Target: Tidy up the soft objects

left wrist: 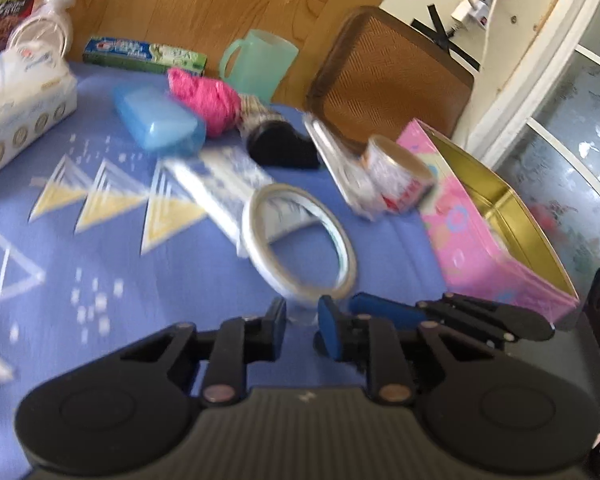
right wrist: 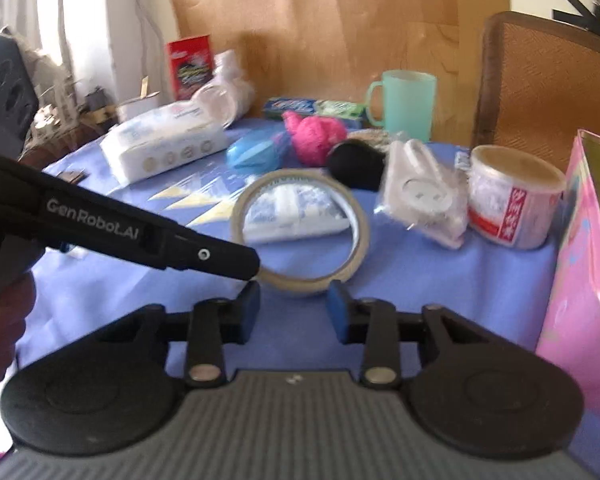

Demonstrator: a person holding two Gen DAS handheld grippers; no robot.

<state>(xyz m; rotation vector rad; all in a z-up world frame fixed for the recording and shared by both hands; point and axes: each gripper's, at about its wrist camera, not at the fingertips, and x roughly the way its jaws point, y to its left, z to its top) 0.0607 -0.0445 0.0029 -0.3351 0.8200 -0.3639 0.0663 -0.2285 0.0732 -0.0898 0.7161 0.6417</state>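
Left wrist view: a tape roll (left wrist: 302, 246) is pinched at its near rim between the left fingers (left wrist: 326, 316). The right fingers (right wrist: 252, 306) are spread, nothing grasped. The roll should be kept level, probably.

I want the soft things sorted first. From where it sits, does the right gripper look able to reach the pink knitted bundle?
Probably yes, but not straight ahead. The right gripper is open, yet the upright clear tape roll, held by the left gripper, and a white-blue packet stand before the pink knitted bundle.
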